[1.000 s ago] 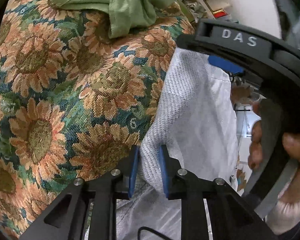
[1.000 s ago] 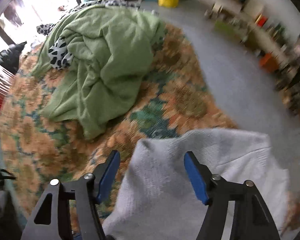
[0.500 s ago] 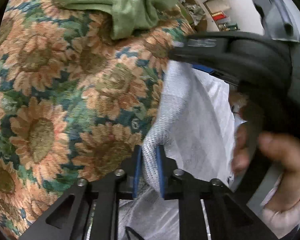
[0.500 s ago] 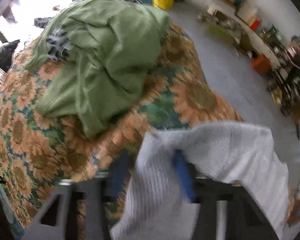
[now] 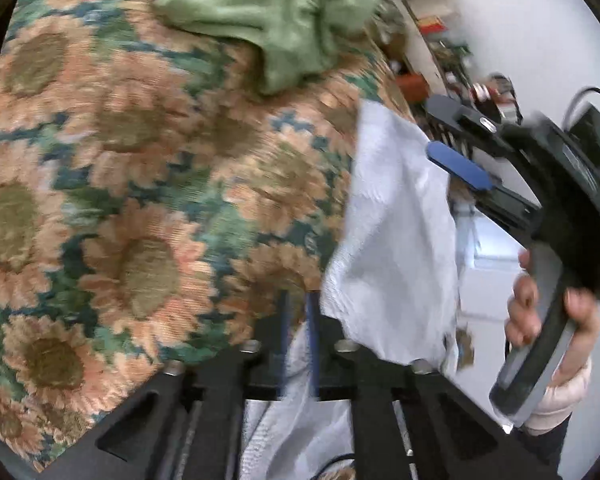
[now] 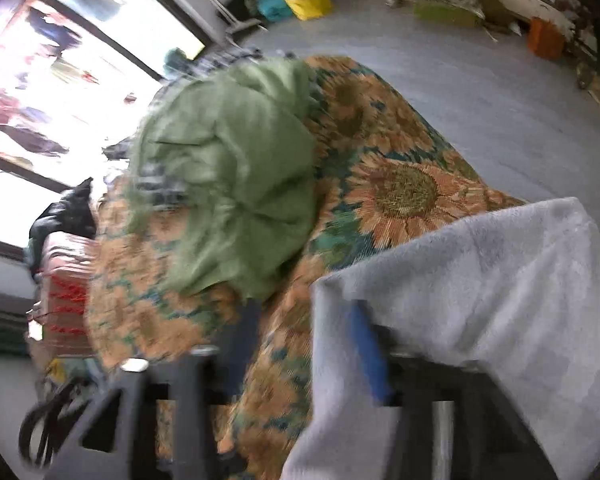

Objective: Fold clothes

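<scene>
Sunflower-patterned woven cover (image 5: 148, 184), orange and teal, is seen spread across the broad surface in both views. One crumpled green garment (image 5: 284, 20) is recorded at the far side of it, well apart from the grippers; a patch of black-and-white fabric (image 6: 160, 176) is glimpsed beneath its edge in the right wrist view, too blurred to identify. A grey floor (image 6: 500, 100), a cluttered low shelf (image 6: 520, 8), one yellow bin (image 6: 310, 0) and a bright window (image 6: 60, 80) are noted behind.

One white textured cloth (image 5: 396, 240) is listed as the task's item. It is held up off the cover's near right edge, its long axis running from the left gripper (image 5: 298, 344) up towards the right gripper (image 5: 456, 152), the sheet hanging between them.

Left gripper: jaws narrow, having just been opening a little; the cloth's lower edge is seen passing between the blue pads, though whether they press on it cannot be told through the blur.

Right gripper: jaws about half apart, having just been opening; the cloth is draped over the right-hand blue pad (image 6: 370, 354) and is not pinched. One hand (image 5: 548, 320) with a pale sleeve is seen on that gripper's handle.
</scene>
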{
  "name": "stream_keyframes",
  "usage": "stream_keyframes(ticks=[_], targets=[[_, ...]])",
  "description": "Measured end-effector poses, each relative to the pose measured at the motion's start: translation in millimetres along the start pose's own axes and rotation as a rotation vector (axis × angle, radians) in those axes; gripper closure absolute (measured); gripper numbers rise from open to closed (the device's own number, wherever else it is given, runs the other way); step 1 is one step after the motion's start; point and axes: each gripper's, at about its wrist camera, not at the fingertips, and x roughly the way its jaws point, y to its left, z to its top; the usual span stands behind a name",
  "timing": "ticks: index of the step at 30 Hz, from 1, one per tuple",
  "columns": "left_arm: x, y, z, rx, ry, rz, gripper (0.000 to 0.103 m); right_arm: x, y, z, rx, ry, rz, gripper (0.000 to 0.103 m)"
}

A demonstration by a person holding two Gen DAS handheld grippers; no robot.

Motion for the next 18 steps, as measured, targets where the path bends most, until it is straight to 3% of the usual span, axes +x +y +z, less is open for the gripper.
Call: stream_keyframes(ticks=[2, 3, 5, 8, 10, 13, 15, 18], targets=[[5.1, -12.9, -3.7, 0.067, 0.011, 0.030, 0.056, -19.7, 2.5, -20.8, -0.087, -0.020, -0.036, 0.040], [7.7, -20.1, -6.9, 0.105, 0.014, 0.050, 0.055, -30.1, 2.0, -33.0, -0.137, -0.029, -0.067, 0.035], [6.1, -31.1, -11.8, 0.200, 0.046, 0.088, 0.055, -38.9, -4.9, -62.7, -0.191, -0.008, -0.148, 0.035], [10.4, -40.8, -8.7, 0.268, 0.059, 0.181, 0.055, -35.7, -26.3, -112.6, -0.130, 0.067, -0.168, 0.035], [14.5, -43.2, -13.3, 0.274, 0.049, 0.216, 0.055, -23.3, -31.8, -142.5, -0.108, 0.116, -0.190, 0.035], [10.5, -41.9, -11.1, 0.215, 0.020, 0.195, 0.055, 2.0, -18.6, -166.7, -0.189, 0.112, -0.336, 0.035], [4.9, -40.7, -10.9, 0.187, 0.003, 0.185, 0.055, 11.3, -9.2, -166.0, -0.222, 0.055, -0.420, 0.035], [-2.8, -41.7, -11.7, 0.179, -0.022, 0.184, 0.055, 16.5, 1.6, -150.5, -0.236, -0.017, -0.428, 0.035]])
